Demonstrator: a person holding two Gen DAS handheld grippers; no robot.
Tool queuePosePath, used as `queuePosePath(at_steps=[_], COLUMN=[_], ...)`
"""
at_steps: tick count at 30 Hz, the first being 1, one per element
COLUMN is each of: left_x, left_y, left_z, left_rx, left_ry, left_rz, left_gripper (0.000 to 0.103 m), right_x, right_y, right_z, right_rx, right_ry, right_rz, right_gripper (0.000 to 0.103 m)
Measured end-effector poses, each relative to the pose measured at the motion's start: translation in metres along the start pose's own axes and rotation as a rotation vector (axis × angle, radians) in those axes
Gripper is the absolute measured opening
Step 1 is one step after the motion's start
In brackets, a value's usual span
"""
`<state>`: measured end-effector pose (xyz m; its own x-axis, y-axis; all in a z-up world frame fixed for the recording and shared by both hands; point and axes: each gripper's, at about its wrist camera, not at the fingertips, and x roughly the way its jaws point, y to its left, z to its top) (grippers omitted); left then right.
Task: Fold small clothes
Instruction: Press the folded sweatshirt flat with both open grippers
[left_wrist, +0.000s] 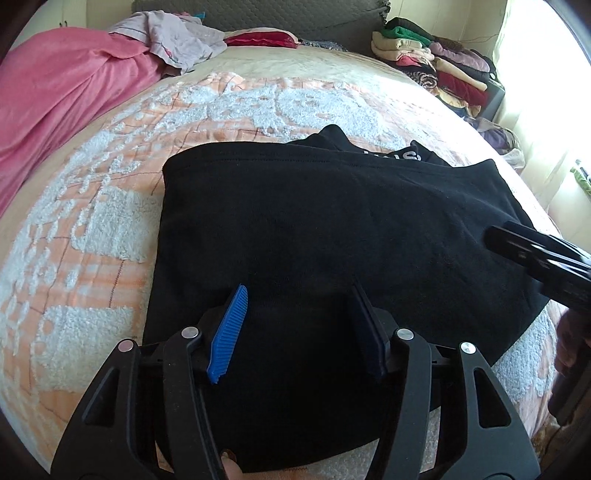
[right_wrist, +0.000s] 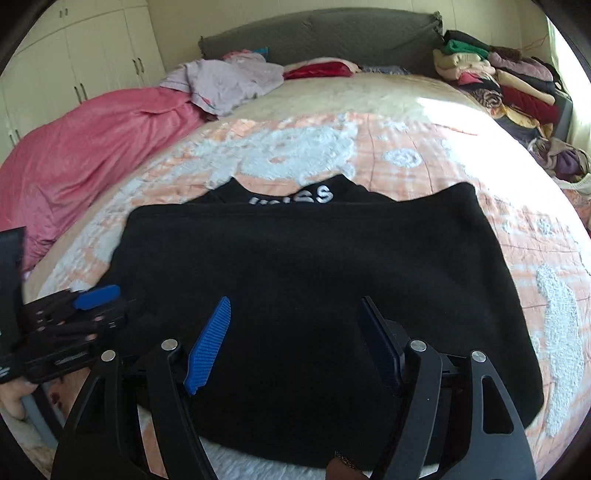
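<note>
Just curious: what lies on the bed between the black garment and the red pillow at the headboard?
Only bare bedspread separates the black garment from the red pillow, clearest in the right wrist view.

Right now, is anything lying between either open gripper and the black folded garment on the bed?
Nothing visible. The black garment with white lettering lies alone on the peach-and-white bedspread, directly under the left gripper and the right gripper, whose jaws stand apart and empty. The pink blanket and clothes pile sit well away.

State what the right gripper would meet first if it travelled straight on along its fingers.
Probably the folded black fabric garment: the right gripper, jaws open and empty, angles down onto it. Exact depth is unclear.
</note>
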<state>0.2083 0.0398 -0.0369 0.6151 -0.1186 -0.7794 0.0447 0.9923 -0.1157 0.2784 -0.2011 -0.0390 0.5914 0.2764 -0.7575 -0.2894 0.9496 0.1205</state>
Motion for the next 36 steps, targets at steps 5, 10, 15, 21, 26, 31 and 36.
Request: queuePosePath(at_steps=[5,10,15,21,26,31,36], left_x=[-0.001,0.000,-0.001,-0.003,-0.005,-0.006,-0.007], left_y=[0.000,0.000,0.001,0.001,-0.001,-0.002,-0.003], left_z=[-0.002,-0.002,-0.001,-0.002,-0.003,-0.005,-0.005], left_rx=[0.000,0.001,-0.001,-0.003,0.001,-0.003,-0.005], left_ry=[-0.012,-0.015,-0.017,-0.021,-0.029,-0.033,-0.033], left_rz=[-0.010,-0.012,-0.017,-0.020,-0.012,-0.007,-0.002], left_gripper=[0.049,0.049,0.049,0.049,0.049,0.049,0.050], right_x=[0.012,0.009,0.004,-0.004,-0.015,-0.023,-0.038], right_y=[-0.018,-0.047,-0.064,-0.059,-0.064,-0.060,-0.060], right_z=[0.003,-0.002,-0.010,-0.013,-0.020,-0.025,-0.030], right_rx=[-0.007,0.042,0.111,0.122,0.171,0.186,0.229], right_ry=[0.008,0.005,-0.009,-0.020,-0.035,-0.053,-0.099], right_rz=[-0.076,-0.090,-0.075,-0.100,-0.078,-0.081,-0.067], right_gripper=[0.070,0.069,0.069,0.070,0.071,0.079,0.089])
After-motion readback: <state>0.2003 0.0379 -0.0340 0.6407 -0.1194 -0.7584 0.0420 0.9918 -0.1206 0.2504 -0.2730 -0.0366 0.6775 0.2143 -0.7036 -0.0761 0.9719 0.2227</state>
